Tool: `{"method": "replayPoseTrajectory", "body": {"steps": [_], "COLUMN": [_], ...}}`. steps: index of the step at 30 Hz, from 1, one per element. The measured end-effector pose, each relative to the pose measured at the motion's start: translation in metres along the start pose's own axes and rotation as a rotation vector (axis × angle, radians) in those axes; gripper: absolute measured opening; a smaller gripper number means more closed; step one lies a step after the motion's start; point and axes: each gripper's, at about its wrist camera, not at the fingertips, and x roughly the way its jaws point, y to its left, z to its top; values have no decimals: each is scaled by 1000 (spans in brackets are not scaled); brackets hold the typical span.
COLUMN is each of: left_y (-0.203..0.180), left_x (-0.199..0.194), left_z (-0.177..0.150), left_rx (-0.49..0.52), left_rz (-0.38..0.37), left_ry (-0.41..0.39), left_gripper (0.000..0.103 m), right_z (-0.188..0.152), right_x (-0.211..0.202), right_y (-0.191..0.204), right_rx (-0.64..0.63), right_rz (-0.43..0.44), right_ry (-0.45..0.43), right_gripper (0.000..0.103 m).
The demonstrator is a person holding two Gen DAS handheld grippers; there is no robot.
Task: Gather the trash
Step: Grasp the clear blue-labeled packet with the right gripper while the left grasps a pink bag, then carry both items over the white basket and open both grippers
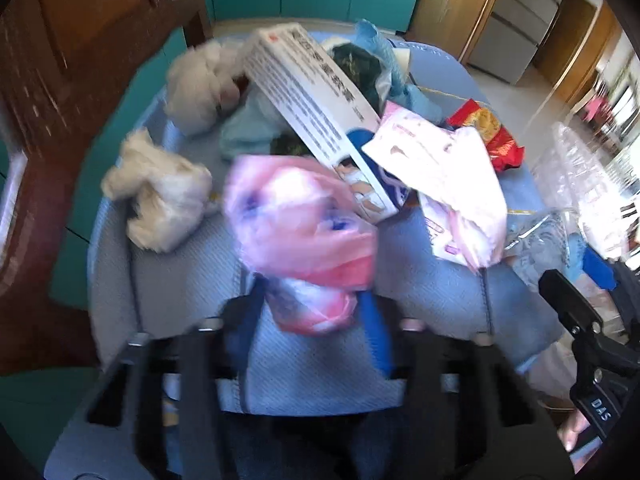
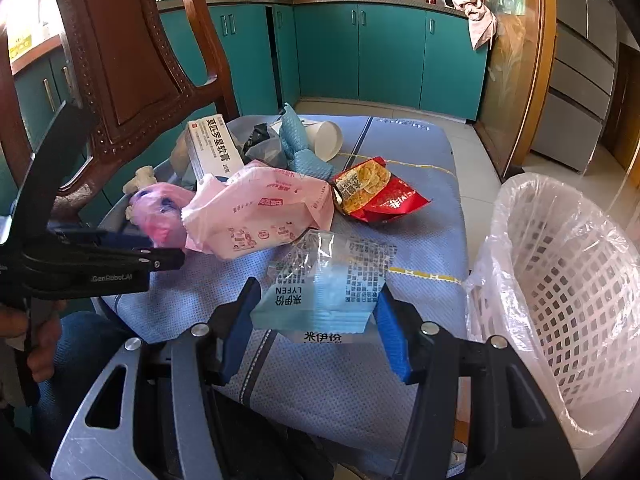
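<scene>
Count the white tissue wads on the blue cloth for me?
2 visible: one wad near the cloth's left edge, another farther back beside the white box. The pile may hide more.

Left wrist view: rides on the left gripper [image 1: 312,312], steeply downward, close over the table [image 1: 168,280], blurred; right wrist view: on the right gripper [image 2: 316,316], shallower tilt, facing teal cabinets [image 2: 392,52] beyond; shared ground: pink wrapper [image 2: 260,208], white box [image 1: 312,108], red packet [image 2: 372,192]; each view catches the other gripper at its edge.
</scene>
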Motion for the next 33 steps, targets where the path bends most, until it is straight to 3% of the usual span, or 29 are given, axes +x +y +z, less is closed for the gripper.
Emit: {"method": "replayPoseTrajectory", "body": {"steps": [8,23,28,33], "left_y": [8,-11,-24,-28], "left_x": [-29,-128,-146,-161], "left_z": [-12,-11,-4,-1], "left_rx": [-10,37,54,70], "left_rz": [-33,64,97,84], "left_ry": [-96,-419,-470,-493], "left_gripper": [37,37,37,37], "right_z": [5,25,31,44], "right_x": [-7,-35,-45,-70], "right_y": [1,5,2,-13], "right_rx": [-5,-51,-52,-42], "right_rz": [-42,-91,-108,-151], "right_ry": [-19,-106,-132,-197], "right_gripper": [56,56,56,56]}}
